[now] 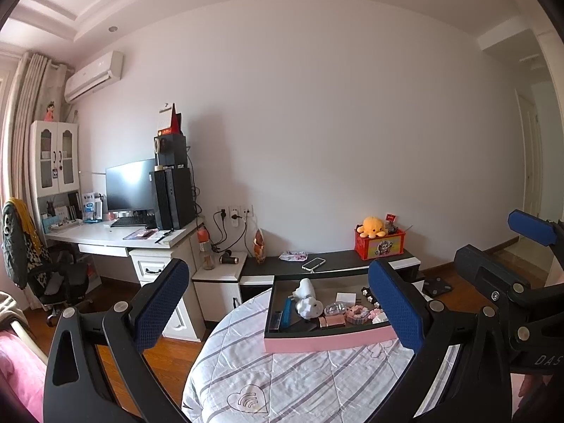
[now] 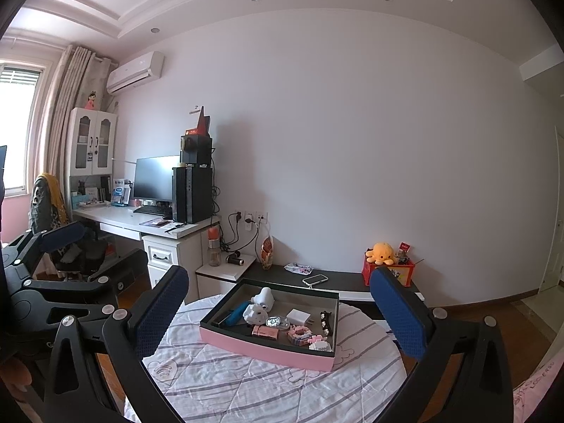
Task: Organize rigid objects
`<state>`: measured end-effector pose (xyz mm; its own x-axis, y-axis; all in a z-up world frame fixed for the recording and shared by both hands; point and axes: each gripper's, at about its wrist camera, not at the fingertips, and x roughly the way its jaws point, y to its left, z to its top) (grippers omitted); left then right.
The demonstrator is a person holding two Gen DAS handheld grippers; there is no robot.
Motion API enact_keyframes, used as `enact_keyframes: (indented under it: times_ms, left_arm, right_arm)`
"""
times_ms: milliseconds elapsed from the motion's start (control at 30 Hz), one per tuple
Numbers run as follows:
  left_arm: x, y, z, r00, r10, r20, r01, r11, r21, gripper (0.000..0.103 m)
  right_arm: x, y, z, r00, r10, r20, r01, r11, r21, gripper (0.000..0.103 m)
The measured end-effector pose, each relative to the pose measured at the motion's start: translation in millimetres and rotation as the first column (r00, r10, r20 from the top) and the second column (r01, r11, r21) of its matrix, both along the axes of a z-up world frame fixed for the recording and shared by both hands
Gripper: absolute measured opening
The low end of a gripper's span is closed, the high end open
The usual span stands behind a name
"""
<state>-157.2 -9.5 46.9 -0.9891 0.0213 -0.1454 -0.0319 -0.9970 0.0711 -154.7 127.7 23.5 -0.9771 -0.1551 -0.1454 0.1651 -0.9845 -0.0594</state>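
Note:
A pink-sided tray (image 1: 328, 343) (image 2: 261, 349) sits on a round table with a striped quilted cover (image 1: 282, 380) (image 2: 246, 384). In it lie a white figurine (image 1: 307, 299) (image 2: 259, 305), a blue stick (image 1: 287, 312) (image 2: 235, 313), a white charger cube (image 2: 298, 316), a rose-gold case (image 2: 265, 332), pink brick pieces (image 2: 299, 335) and other small items. My left gripper (image 1: 282, 303) is open and empty, held back from the tray. My right gripper (image 2: 278, 317) is open and empty, also short of the tray. Each gripper shows at the edge of the other's view.
Behind the table a low black bench (image 2: 338, 276) holds a phone (image 2: 314, 279), a red box with a yellow octopus plush (image 2: 380, 253) and a snack bag. A white desk (image 2: 141, 220) with monitor and computer tower stands at left, with a chair.

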Motion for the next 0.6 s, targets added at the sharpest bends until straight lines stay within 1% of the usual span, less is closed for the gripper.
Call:
enact_keyframes:
  times_ms: [600]
  left_arm:
    - [3.2,-0.5,3.7,1.000,-0.006,-0.010,0.006,1.000,0.004,0.103]
  right_arm:
    - [0.9,-0.7,5.1,1.000,-0.010,-0.011,0.011,1.000,0.009,0.103]
